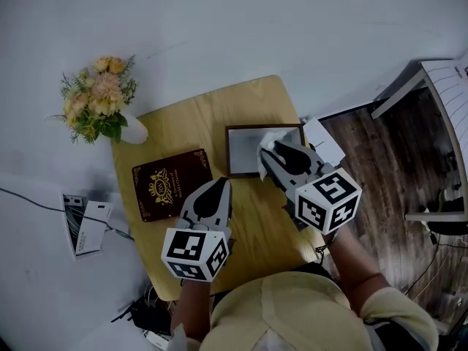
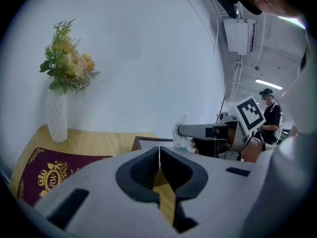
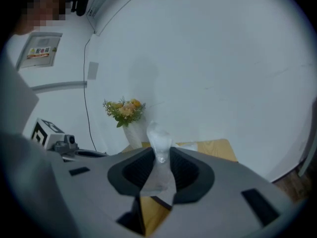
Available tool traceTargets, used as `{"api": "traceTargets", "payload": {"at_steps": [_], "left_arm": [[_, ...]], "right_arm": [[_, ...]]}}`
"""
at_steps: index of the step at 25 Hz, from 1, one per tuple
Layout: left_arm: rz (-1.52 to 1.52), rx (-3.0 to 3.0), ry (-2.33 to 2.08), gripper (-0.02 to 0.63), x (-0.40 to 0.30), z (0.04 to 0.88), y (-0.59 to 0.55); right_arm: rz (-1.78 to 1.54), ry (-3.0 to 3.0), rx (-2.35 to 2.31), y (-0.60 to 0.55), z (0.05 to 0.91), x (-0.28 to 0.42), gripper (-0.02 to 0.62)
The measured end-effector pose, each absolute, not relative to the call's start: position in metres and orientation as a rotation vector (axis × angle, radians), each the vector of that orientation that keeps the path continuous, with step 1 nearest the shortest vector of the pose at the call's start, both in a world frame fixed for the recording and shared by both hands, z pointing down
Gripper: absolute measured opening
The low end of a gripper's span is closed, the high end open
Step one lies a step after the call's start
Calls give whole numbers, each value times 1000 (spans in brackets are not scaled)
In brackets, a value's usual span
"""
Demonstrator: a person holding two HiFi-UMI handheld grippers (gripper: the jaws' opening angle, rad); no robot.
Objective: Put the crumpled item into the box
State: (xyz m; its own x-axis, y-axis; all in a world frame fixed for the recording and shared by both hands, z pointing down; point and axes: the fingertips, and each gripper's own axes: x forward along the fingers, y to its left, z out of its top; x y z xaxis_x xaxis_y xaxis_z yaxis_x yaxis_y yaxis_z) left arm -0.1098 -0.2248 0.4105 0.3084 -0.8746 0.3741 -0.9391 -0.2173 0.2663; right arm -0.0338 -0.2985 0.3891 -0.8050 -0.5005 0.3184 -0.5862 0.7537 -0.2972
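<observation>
White crumpled item pinched in right gripper jaws — box corner hidden beneath, left gripper jaws together

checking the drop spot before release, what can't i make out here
- Head view: the right gripper and the crumpled item cover the right side of the box.
- Left gripper view: the body of the left gripper hides the box's inside; only its rim shows.
- Right gripper view: the box cannot be made out; the gripper's own body fills the lower frame.
- Crumpled item's material: too small and blurred in every view.
</observation>
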Motion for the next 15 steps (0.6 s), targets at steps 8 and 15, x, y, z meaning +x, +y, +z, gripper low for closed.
{"api": "traceTargets", "payload": {"at_steps": [8, 15], "left_arm": [[209, 2094, -1630, 26, -118, 423, -235], [204, 2071, -1645, 28, -127, 428, -242]], "right_arm": [[459, -2724, 692, -306, 399, -60, 117], [411, -2724, 560, -305, 408, -79, 117]]}}
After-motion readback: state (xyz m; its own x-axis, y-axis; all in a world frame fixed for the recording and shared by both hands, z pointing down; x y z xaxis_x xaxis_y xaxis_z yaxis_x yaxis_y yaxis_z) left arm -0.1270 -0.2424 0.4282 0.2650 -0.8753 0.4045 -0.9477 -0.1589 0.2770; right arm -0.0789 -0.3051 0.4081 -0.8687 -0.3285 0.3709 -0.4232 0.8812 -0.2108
